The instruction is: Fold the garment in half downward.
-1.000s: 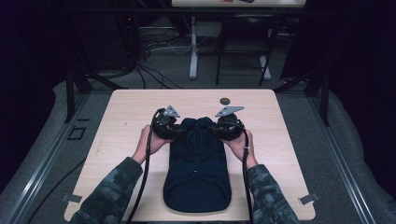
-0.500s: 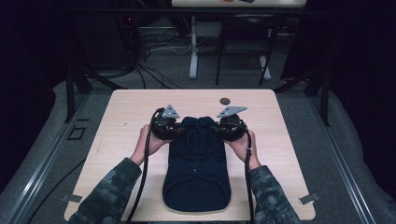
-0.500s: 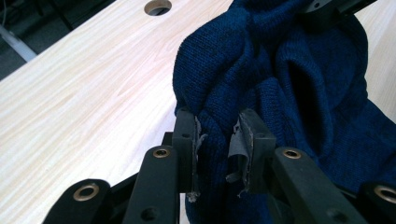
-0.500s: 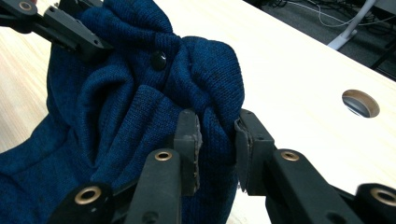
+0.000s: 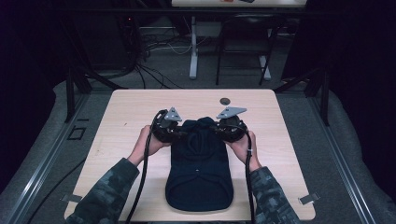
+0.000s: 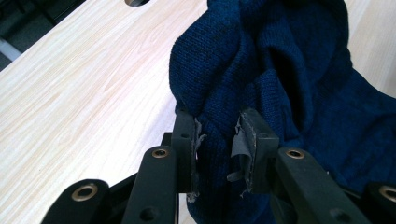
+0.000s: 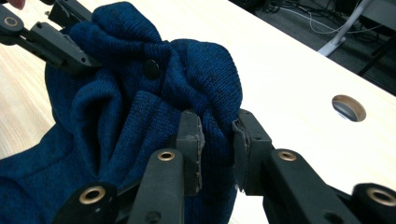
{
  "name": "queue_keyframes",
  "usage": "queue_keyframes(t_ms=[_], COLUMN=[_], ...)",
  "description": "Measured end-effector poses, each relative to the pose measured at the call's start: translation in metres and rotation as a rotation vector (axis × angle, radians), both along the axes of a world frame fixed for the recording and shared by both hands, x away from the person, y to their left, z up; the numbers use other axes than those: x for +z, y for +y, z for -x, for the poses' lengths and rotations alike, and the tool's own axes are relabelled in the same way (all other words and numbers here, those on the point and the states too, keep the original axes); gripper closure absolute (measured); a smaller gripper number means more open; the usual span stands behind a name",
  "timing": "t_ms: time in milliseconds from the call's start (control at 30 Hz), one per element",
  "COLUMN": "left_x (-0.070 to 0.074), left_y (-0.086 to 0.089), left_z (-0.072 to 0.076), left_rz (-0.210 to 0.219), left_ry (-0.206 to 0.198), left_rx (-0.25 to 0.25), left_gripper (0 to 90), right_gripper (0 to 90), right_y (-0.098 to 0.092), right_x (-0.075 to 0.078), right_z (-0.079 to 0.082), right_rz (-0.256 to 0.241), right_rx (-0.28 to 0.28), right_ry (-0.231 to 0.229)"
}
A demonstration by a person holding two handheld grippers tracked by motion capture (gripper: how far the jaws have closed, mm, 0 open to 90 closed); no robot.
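Observation:
A dark blue knitted garment [image 5: 200,172] lies lengthwise down the middle of the table, its far end bunched and lifted. My left gripper [image 5: 178,134] is shut on the left side of that bunched end; in the left gripper view the garment [image 6: 280,70] is pinched in the left gripper [image 6: 218,140]. My right gripper [image 5: 221,130] is shut on the right side. The right gripper view shows the garment [image 7: 140,93], with a fold of it in the right gripper [image 7: 217,140]. The left gripper's jaws appear at that view's upper left. A dark button [image 7: 151,69] sits on the knit.
The light wooden table [image 5: 126,112] has a round cable hole [image 5: 225,101] near its far edge, just beyond my right gripper. Cables trail from both grippers toward the person's camouflage sleeves [image 5: 107,196]. Dark floor, table legs and wires lie beyond the table.
Both grippers, still holding the garment's far end, have moved slightly away from the person, and the cloth has shifted with them.

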State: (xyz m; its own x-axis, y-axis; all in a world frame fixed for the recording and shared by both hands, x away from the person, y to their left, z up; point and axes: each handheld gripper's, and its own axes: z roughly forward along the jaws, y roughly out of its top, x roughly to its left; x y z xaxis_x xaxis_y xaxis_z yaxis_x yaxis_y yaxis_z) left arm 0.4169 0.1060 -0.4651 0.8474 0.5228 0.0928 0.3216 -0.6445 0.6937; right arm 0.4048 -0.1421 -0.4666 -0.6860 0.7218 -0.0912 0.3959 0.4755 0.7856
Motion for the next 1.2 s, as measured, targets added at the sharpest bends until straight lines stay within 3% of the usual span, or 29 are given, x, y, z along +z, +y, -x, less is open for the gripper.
queue_keyframes(t_ms=[200,233,500,633,767,967,1000,1100,1167,1200], left_x=[0.000,-0.001,0.002,0.004,0.004,0.004,0.004,0.006,0.006,0.006], left_y=[0.005,0.005,0.003,0.001,-0.001,-0.002,-0.002,-0.002,-0.003,-0.003], left_z=[0.002,0.003,0.012,0.015,0.017,0.019,0.019,0.020,0.021,0.022], left_rz=[0.025,0.022,0.009,-0.001,-0.005,-0.006,-0.006,-0.011,-0.013,-0.016], left_ry=[-0.022,-0.053,-0.149,-0.183,-0.202,-0.231,-0.231,-0.250,-0.252,-0.258], left_rx=[0.001,0.007,-0.001,-0.011,-0.028,-0.047,-0.047,-0.065,-0.070,-0.072], left_gripper=[72.7,73.0,73.7,73.9,74.1,74.3,74.3,74.3,74.3,74.3], right_gripper=[73.3,73.0,68.9,67.7,64.3,43.9,43.9,33.6,34.2,38.6], right_y=[-0.001,-0.001,-0.004,-0.009,-0.012,-0.016,-0.016,-0.015,-0.013,-0.013], right_x=[0.002,0.002,0.000,-0.002,-0.003,-0.009,-0.009,-0.017,-0.021,-0.021], right_z=[0.002,0.002,0.004,0.003,0.002,-0.004,-0.004,-0.011,-0.015,-0.016], right_rz=[-0.003,-0.010,-0.002,-0.033,-0.033,-0.050,-0.050,-0.059,-0.062,-0.057], right_rx=[0.013,0.016,0.025,0.030,0.032,0.010,0.010,-0.010,-0.017,-0.014], right_ry=[-0.006,0.001,0.071,0.097,0.109,0.165,0.165,0.220,0.234,0.242])
